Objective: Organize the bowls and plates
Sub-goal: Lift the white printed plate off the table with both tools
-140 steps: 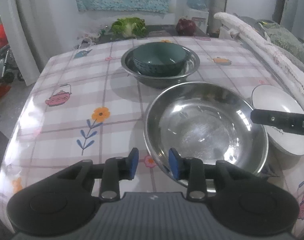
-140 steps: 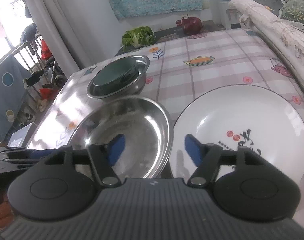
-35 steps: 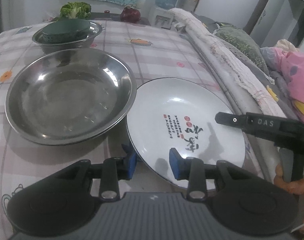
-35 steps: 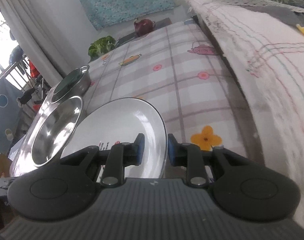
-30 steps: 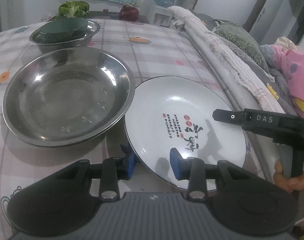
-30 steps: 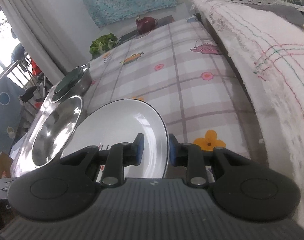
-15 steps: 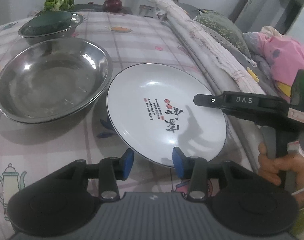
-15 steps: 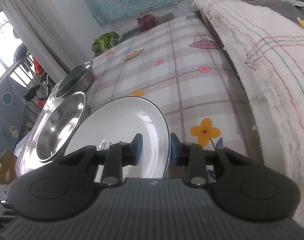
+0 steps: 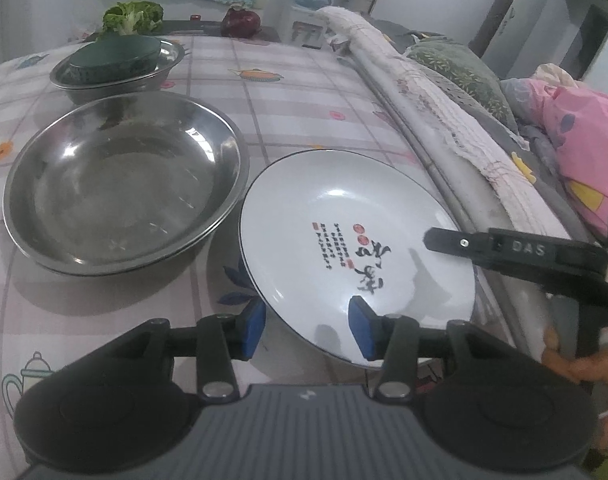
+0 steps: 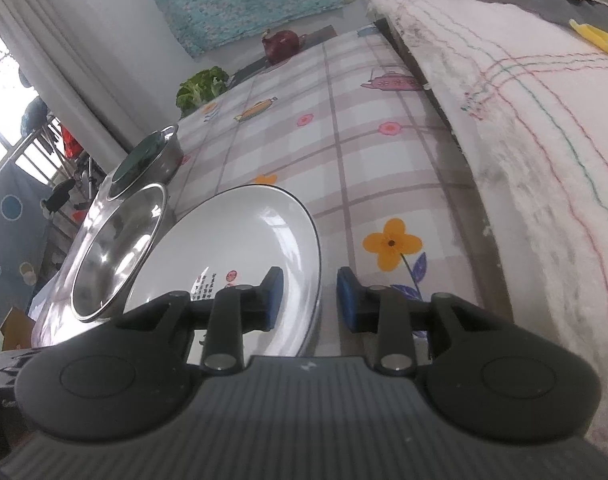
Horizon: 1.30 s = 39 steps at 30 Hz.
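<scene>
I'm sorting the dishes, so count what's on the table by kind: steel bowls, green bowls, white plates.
Steel bowls: 2, the large steel bowl and the smaller steel bowl behind it
Green bowls: 1, the green bowl nested in the smaller one
White plates: 1, the white plate
Total: 4

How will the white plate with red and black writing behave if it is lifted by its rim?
The white plate looks like glazed ceramic, so probably stiff, slippery and breakable. It is wide and shallow, so a grip on one edge may let it tilt.
</scene>
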### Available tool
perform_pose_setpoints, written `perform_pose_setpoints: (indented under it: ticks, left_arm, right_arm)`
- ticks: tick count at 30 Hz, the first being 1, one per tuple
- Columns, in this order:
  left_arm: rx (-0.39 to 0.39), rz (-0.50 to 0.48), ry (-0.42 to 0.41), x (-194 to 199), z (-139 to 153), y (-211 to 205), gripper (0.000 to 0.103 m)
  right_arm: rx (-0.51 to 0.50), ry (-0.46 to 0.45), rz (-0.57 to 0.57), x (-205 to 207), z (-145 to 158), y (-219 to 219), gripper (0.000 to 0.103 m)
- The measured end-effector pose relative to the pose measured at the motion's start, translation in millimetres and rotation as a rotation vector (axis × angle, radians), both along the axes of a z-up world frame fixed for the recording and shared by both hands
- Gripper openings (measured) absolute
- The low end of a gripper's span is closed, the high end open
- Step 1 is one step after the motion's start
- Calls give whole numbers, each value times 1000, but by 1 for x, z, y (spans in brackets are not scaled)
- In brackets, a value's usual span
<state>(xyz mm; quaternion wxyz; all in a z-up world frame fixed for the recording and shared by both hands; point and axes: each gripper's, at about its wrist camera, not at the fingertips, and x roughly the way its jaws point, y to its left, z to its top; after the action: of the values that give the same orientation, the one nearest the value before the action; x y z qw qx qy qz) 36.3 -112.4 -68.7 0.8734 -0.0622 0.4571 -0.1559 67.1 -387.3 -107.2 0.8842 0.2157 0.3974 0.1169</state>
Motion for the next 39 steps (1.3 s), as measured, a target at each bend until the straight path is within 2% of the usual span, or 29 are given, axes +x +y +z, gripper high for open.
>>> perform_pose_setpoints:
  ticks: [13, 19, 31, 39]
  left_arm:
    - [26, 9, -12, 11, -3, -2, 47]
    - [33, -6, -8, 11, -3, -4, 51]
    - [-8, -80, 19, -3, -5, -11, 51]
    - [-21, -74, 2, -5, -4, -7, 51]
  right_arm:
    - [29, 5, 11, -6, -1, 2, 29]
    - [32, 4, 22, -6, -1, 6, 31]
    - [23, 4, -16, -4, -1, -2, 33]
    - [36, 1, -27, -8, -2, -6, 33]
